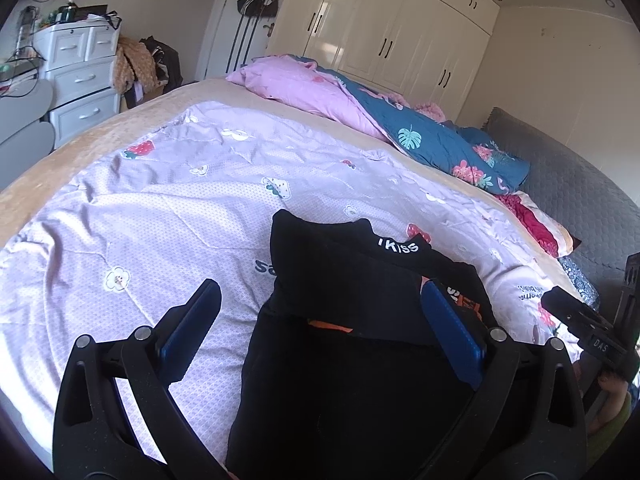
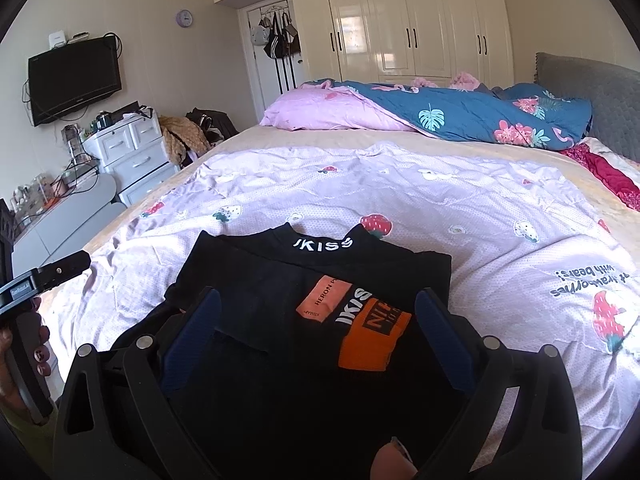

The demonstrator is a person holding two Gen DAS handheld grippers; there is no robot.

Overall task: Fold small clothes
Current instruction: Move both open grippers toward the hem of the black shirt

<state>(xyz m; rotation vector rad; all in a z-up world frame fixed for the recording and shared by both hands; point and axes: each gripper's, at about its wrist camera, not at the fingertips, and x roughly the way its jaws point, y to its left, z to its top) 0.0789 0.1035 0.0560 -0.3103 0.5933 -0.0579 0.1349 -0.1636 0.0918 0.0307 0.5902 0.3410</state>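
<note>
While both sets of jaws are hanging spread wide, gripping nothing, the black top (image 2: 304, 304) is lying lower centre of frame on the lilac quilt (image 2: 460, 208); each gripper should be pinching a hem corner evenly before folding.

the folded garment (image 2: 304, 320) lies on a quilt (image 2: 460, 200) spread over the bed (image 2: 256, 136), at its near edge. both grippers hang over it, jaws apart: the left gripper (image 1: 320, 328) above its left part, the right gripper (image 2: 316, 328) above its middle. a bundled duvet (image 2: 460, 116) lies along the bed's far side, the headboard (image 2: 600, 92) to the right. left of the bed stands a drawer unit (image 2: 128, 152), possibly beside a desk (image 2: 68, 216); the wardrobe (image 2: 400, 24) stands behind.
</note>
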